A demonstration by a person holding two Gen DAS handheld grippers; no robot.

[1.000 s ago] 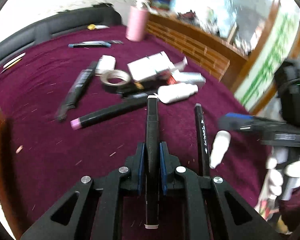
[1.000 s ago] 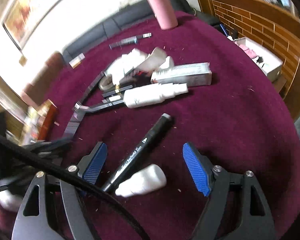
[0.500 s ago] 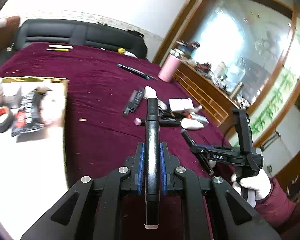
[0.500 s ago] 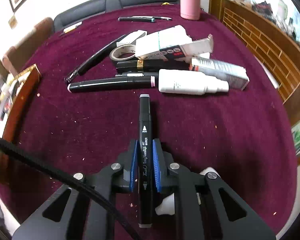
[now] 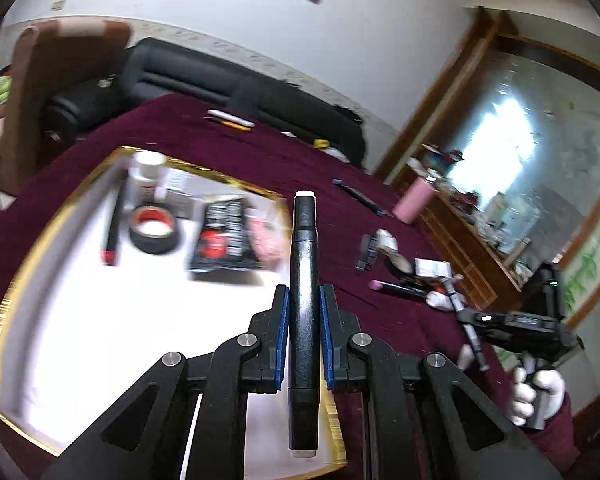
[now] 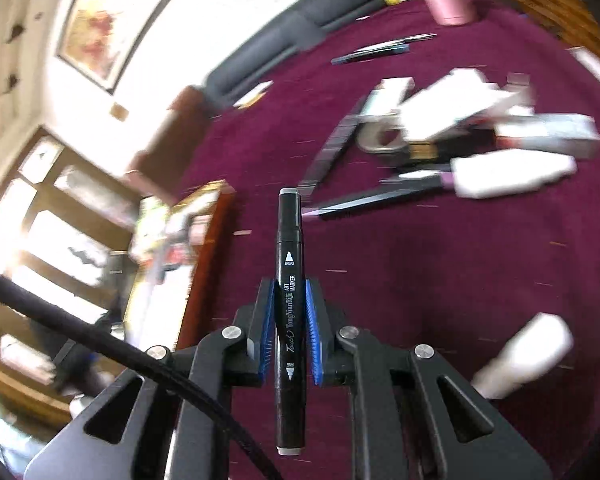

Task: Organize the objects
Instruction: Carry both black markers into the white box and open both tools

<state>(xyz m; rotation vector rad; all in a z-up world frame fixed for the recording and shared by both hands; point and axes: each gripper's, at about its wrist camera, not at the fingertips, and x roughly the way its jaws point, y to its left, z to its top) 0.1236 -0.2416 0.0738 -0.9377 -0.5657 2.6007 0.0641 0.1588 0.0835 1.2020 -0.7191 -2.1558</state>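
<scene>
My left gripper (image 5: pixel 304 300) is shut on a black marker (image 5: pixel 304 264) and holds it above the near right edge of a gold-rimmed white tray (image 5: pixel 52 224). The tray holds a black tape roll (image 5: pixel 154 230), a black packet (image 5: pixel 224 236) and a red-tipped pen (image 5: pixel 110 226). My right gripper (image 6: pixel 288 296) is shut on a black art marker (image 6: pixel 288 280), lifted above the maroon tablecloth (image 6: pixel 440 280). The right gripper with its marker also shows at the right in the left wrist view (image 5: pixel 466 318). The tray shows blurred at the left in the right wrist view (image 6: pixel 204 220).
A pile of loose items lies on the cloth: a white bottle (image 6: pixel 512 174), a grey box (image 6: pixel 548 136), a tape roll (image 6: pixel 380 138), black markers (image 6: pixel 380 196). A small white bottle (image 6: pixel 528 354) lies near right. A pink tumbler (image 5: pixel 414 202) stands at the far edge. A black sofa (image 5: pixel 204 80) lies beyond.
My left gripper has swung left with its marker, from over the cloth to over the tray. My right gripper has lifted its marker off the cloth and turned left.
</scene>
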